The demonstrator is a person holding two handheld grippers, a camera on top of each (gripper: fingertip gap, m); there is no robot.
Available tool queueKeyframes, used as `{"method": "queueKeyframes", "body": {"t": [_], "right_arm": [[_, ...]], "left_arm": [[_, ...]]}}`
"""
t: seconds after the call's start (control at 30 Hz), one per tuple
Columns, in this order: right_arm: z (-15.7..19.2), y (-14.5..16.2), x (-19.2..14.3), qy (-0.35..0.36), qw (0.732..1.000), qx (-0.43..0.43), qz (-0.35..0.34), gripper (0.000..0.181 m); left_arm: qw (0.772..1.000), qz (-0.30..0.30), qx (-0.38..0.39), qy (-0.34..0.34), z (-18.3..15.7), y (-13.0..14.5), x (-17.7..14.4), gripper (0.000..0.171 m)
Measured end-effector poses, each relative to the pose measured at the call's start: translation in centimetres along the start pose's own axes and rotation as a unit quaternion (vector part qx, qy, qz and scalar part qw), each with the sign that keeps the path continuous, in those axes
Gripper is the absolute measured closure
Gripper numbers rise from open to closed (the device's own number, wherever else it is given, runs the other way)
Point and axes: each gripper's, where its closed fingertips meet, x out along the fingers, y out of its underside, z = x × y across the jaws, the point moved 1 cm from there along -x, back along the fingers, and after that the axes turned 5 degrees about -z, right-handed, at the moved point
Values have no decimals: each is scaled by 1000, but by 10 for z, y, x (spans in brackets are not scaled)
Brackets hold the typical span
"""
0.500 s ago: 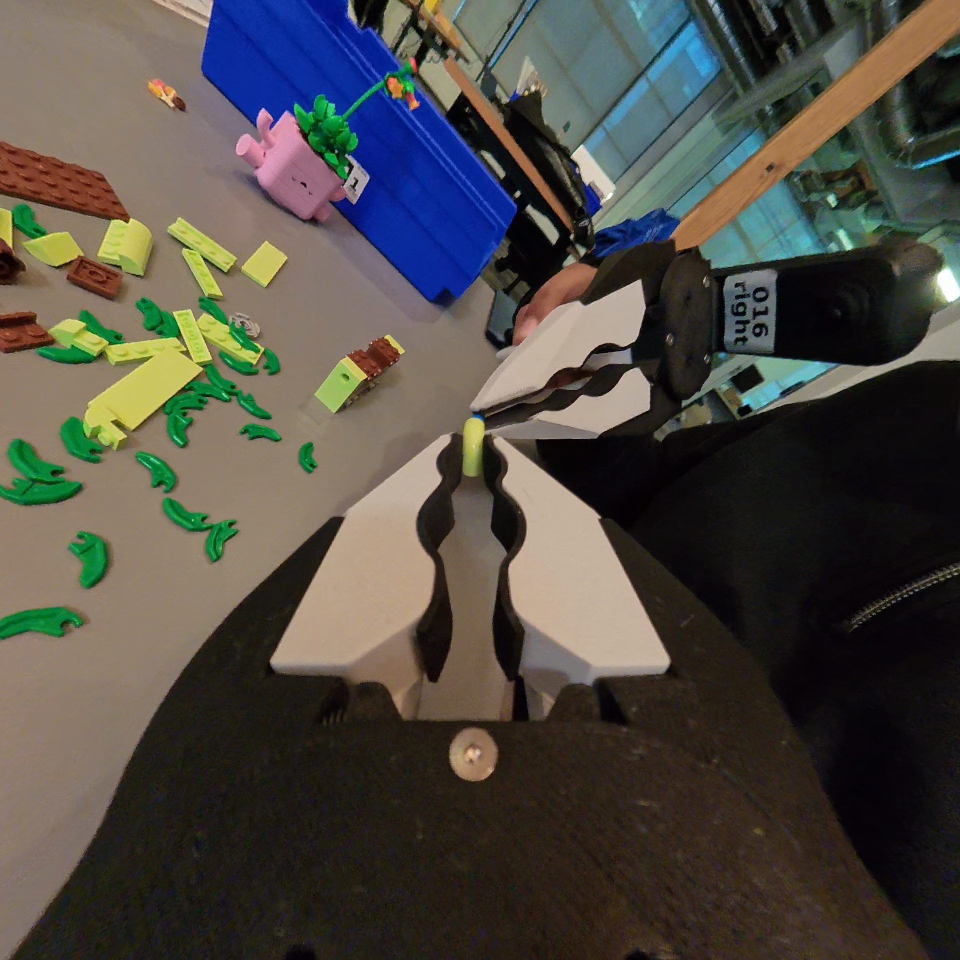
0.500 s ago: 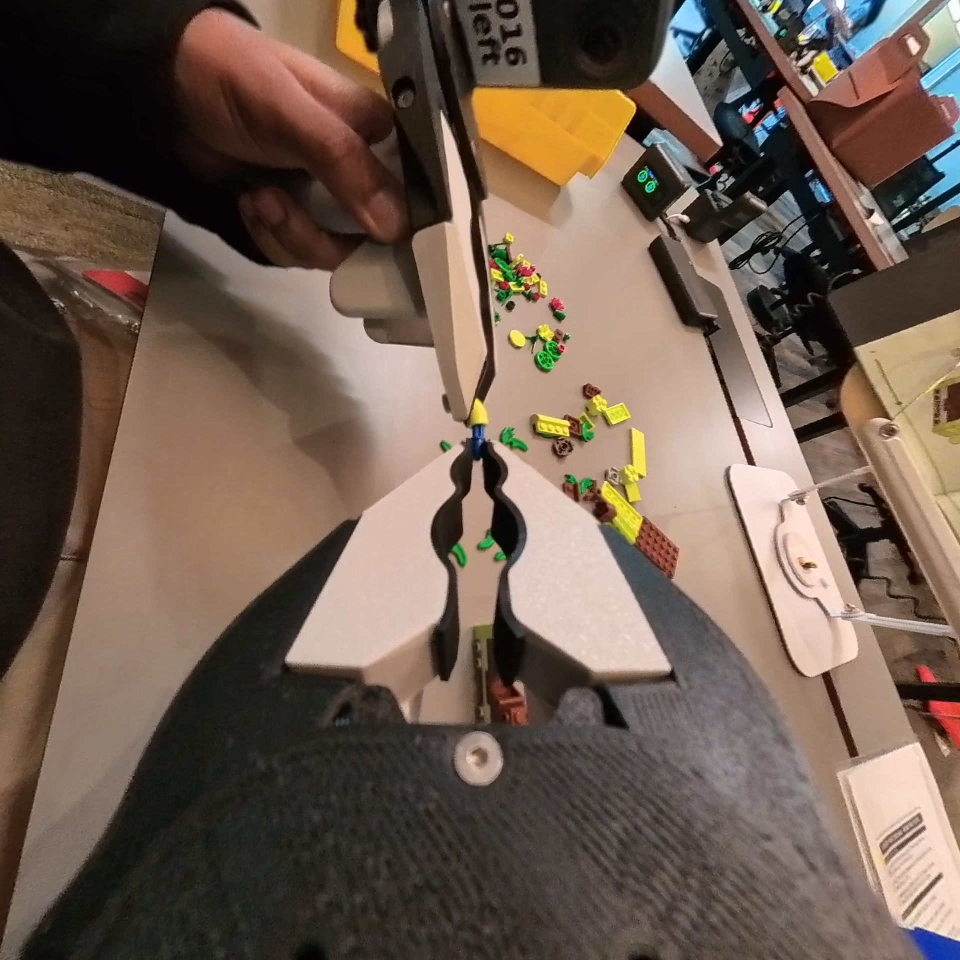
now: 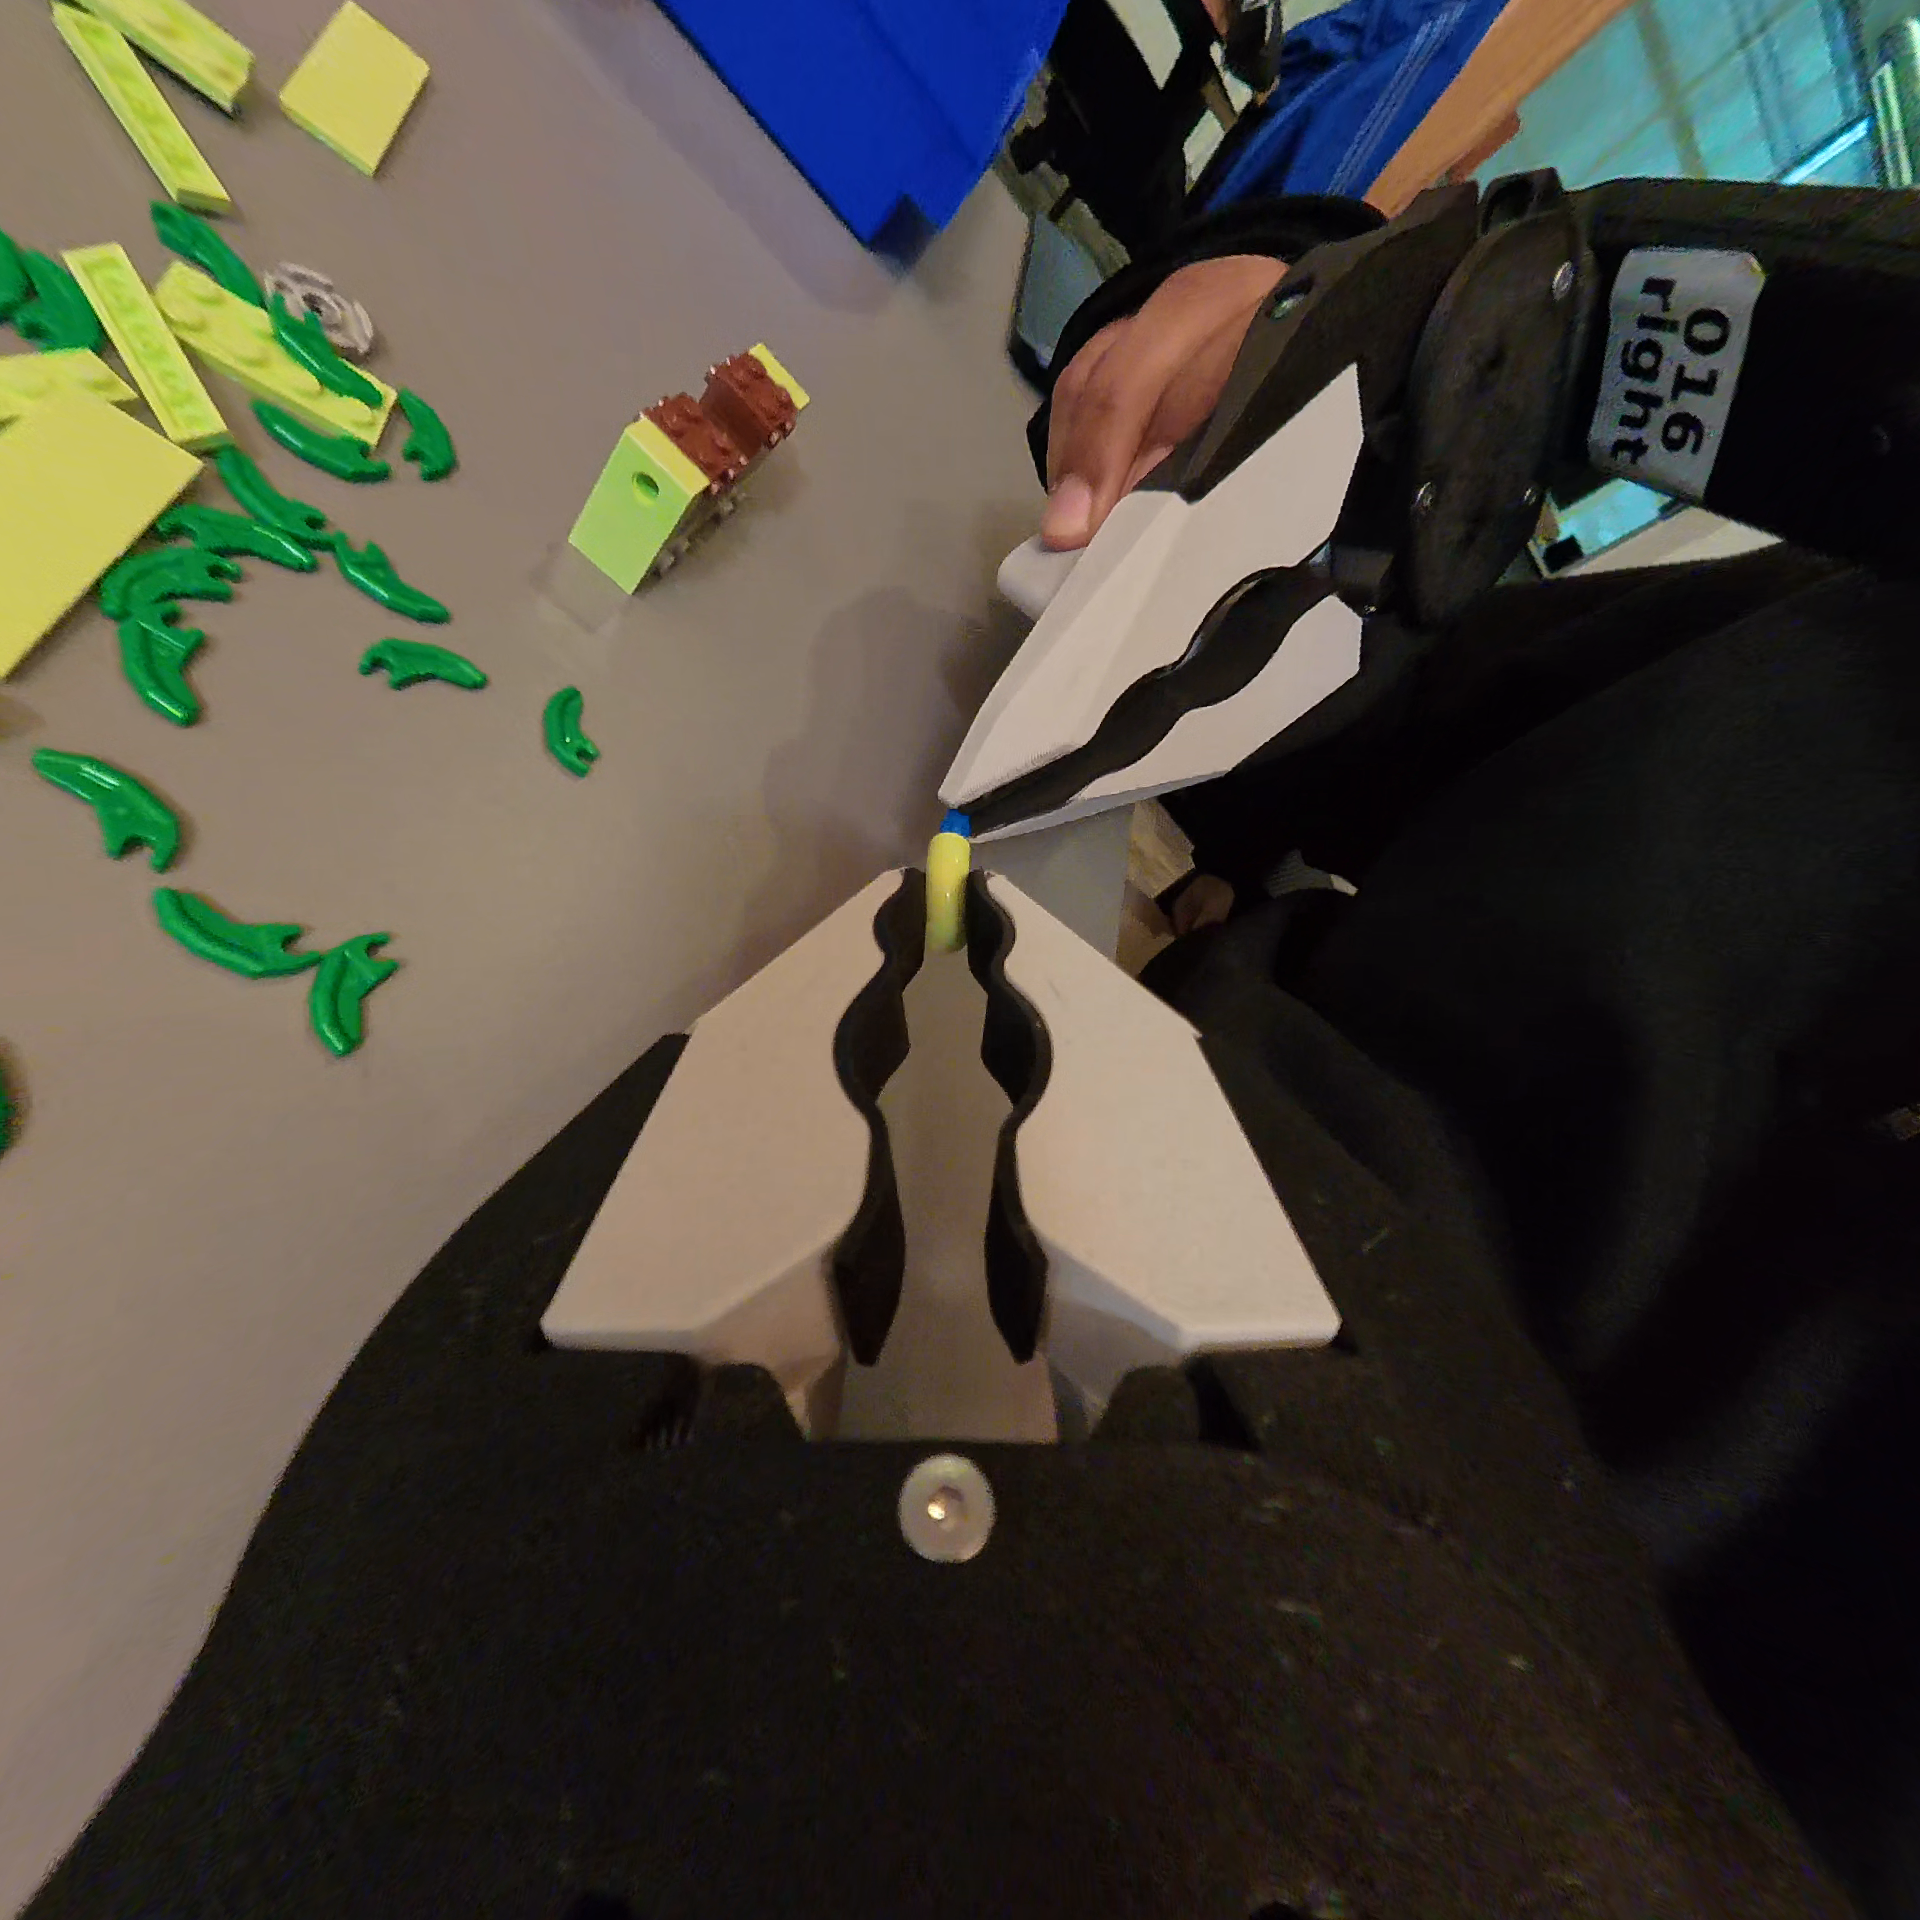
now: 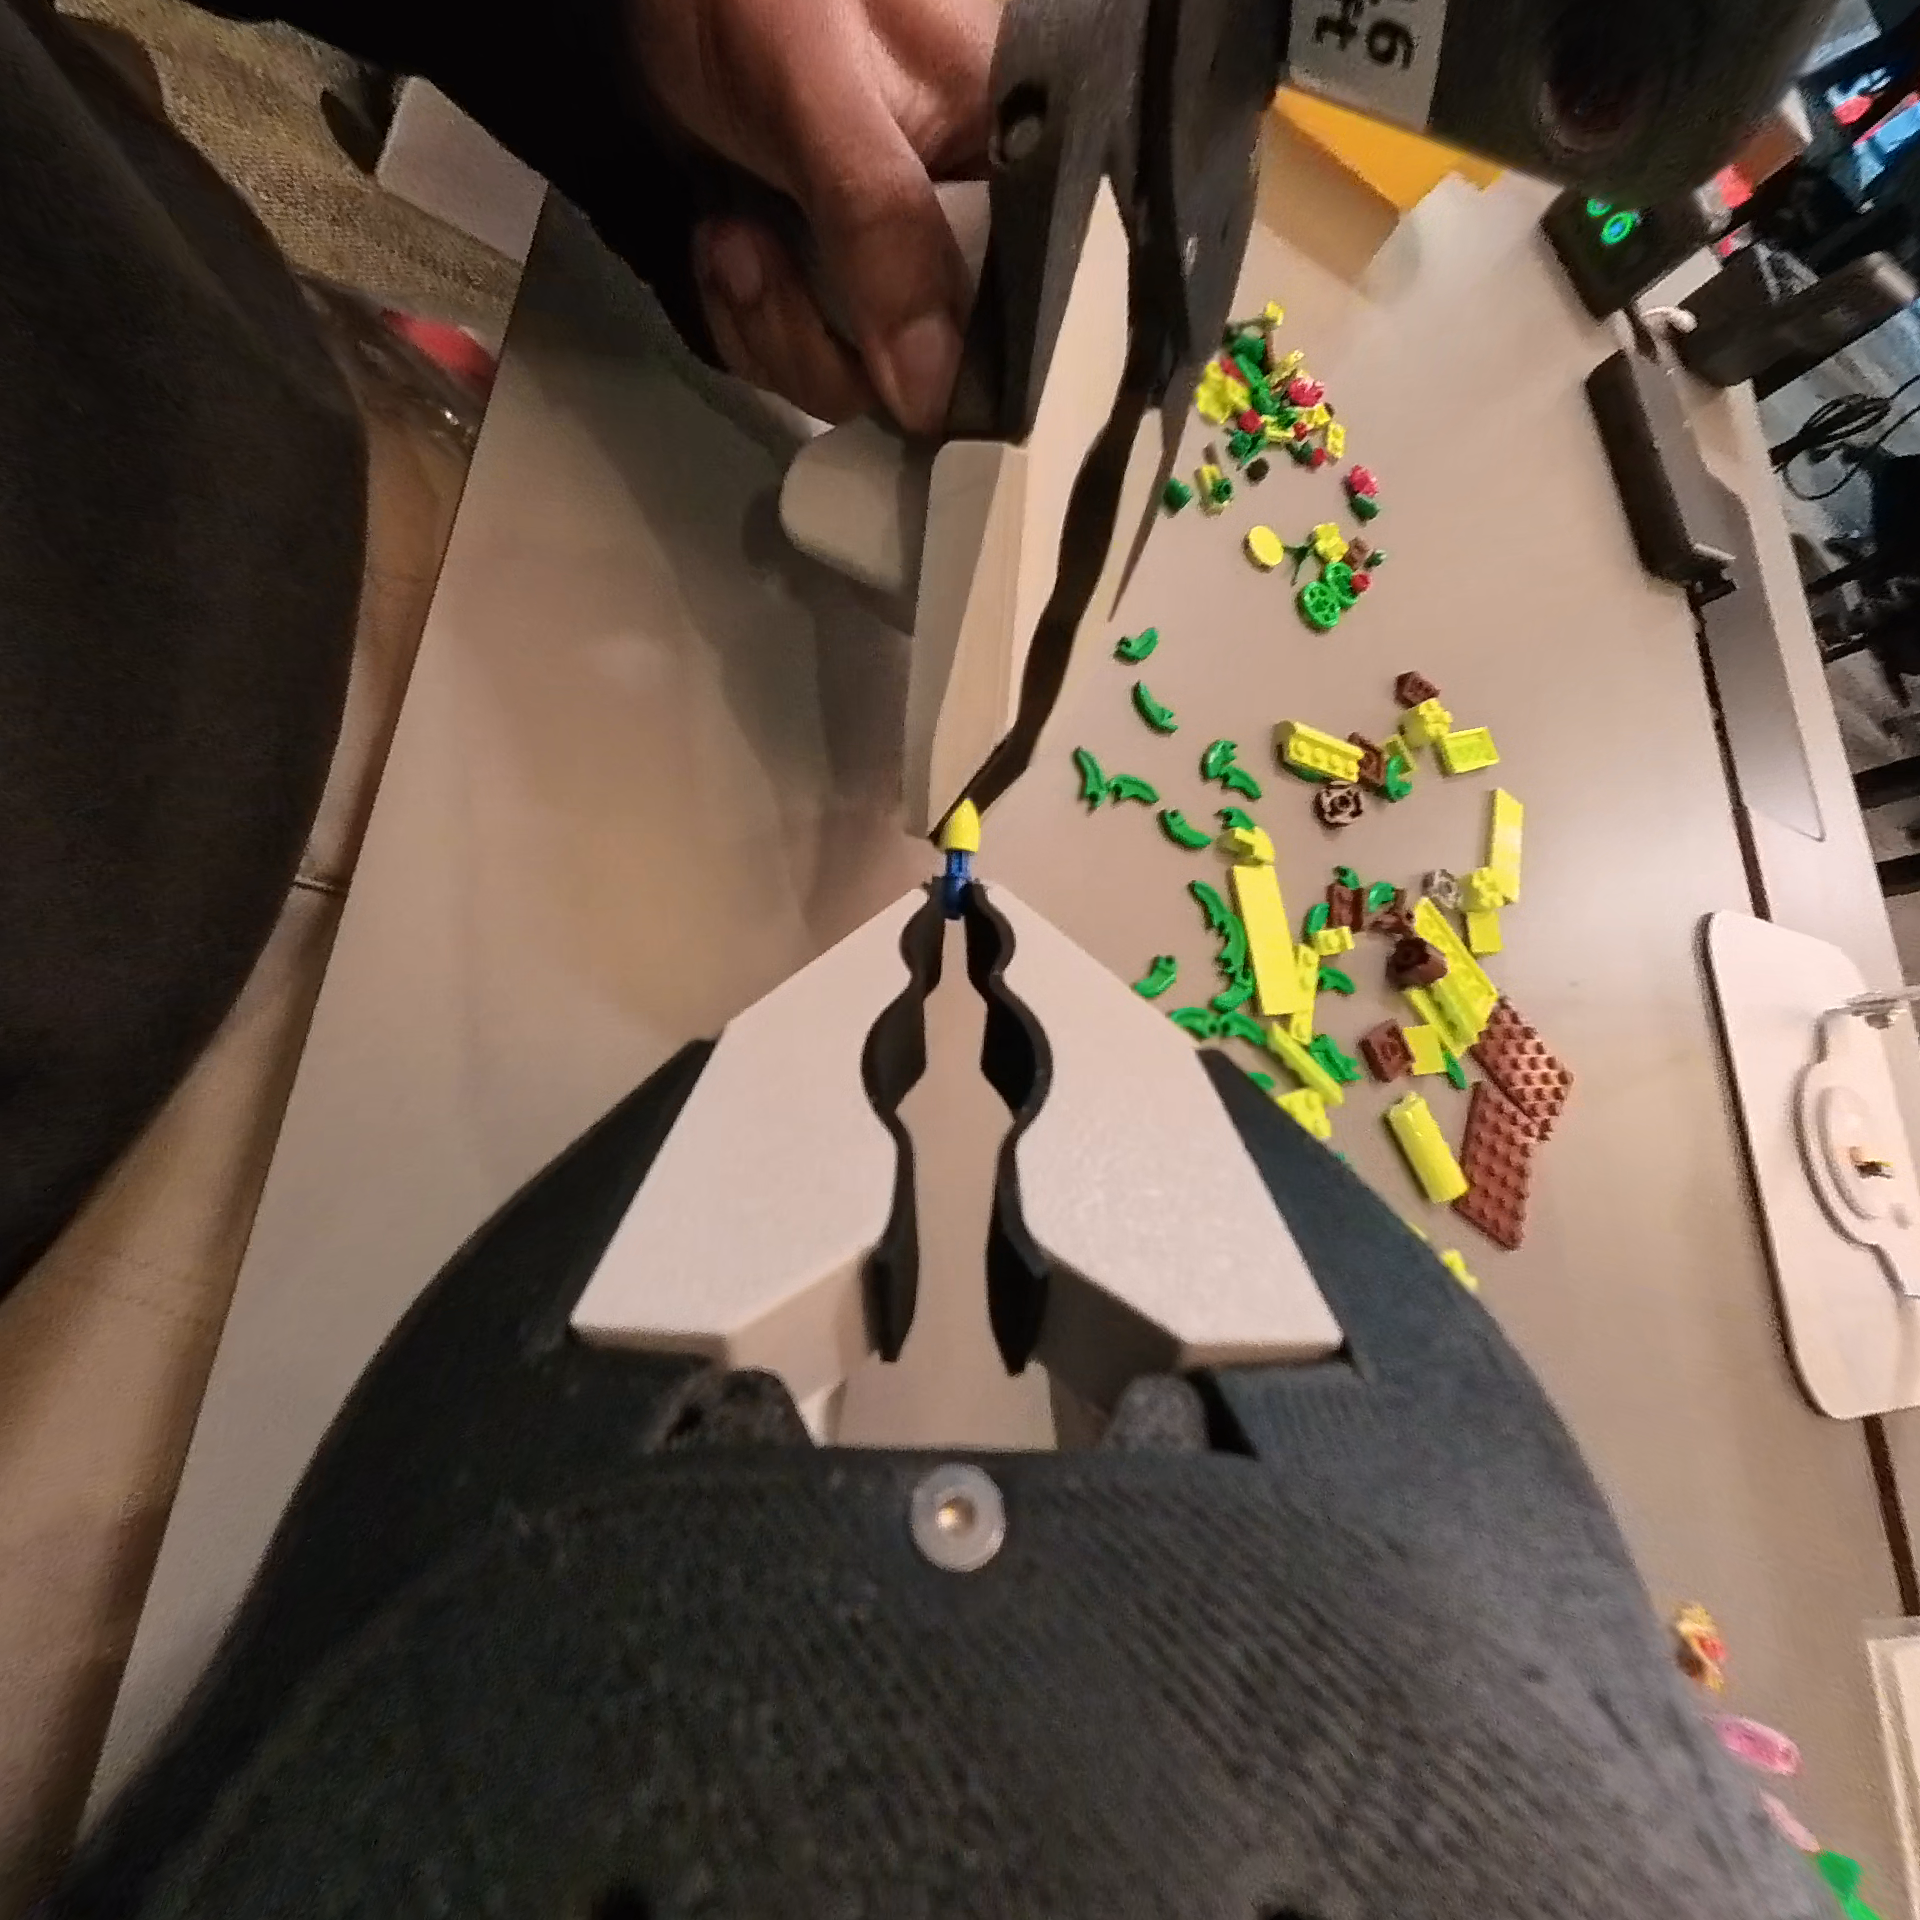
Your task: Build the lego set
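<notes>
The left gripper (image 3: 948, 894) is pinching a little yellow piece (image 3: 947, 902) right at its tips. The right gripper (image 4: 954, 906) is pinching a tiny blue peg (image 4: 953, 888) at its tips too. Both are held up in the air above the grey counter (image 3: 644, 935), and the blue peg touches the end of the yellow piece, tip to tip.

These two bits look very small, light and hard. They are smooth plastic, so I think they could slip or pop out if squeezed crooked. It seems best to hold each one by its sides, close to the end, and push straight so the peg goes in.

Lots of green leaves (image 3: 234, 935) and yellow-green flat pieces (image 3: 353, 83) lie on the counter, and a small green and brown block stack (image 3: 691, 462) sits near them
</notes>
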Motion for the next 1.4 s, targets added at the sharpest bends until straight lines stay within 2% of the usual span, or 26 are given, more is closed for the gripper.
{"method": "queueKeyframes", "body": {"t": [0.33,0.5,0.9,1.03,1.4], "right_arm": [[20,16,8,-41,999,6,-9,180],[30,22,12,-65,998,4,-13,180],[36,25,14,-102,994,6,-35,181],[33,25,14,-91,994,19,-49,181],[32,26,16,-37,998,-20,-37,181]], "left_arm": [[999,43,-17,4,9,23,13,167],[996,88,-3,-11,11,36,19,167],[994,108,-19,10,10,37,22,168],[994,106,-32,13,11,37,21,168],[992,90,-92,-1,13,35,22,168]]}}
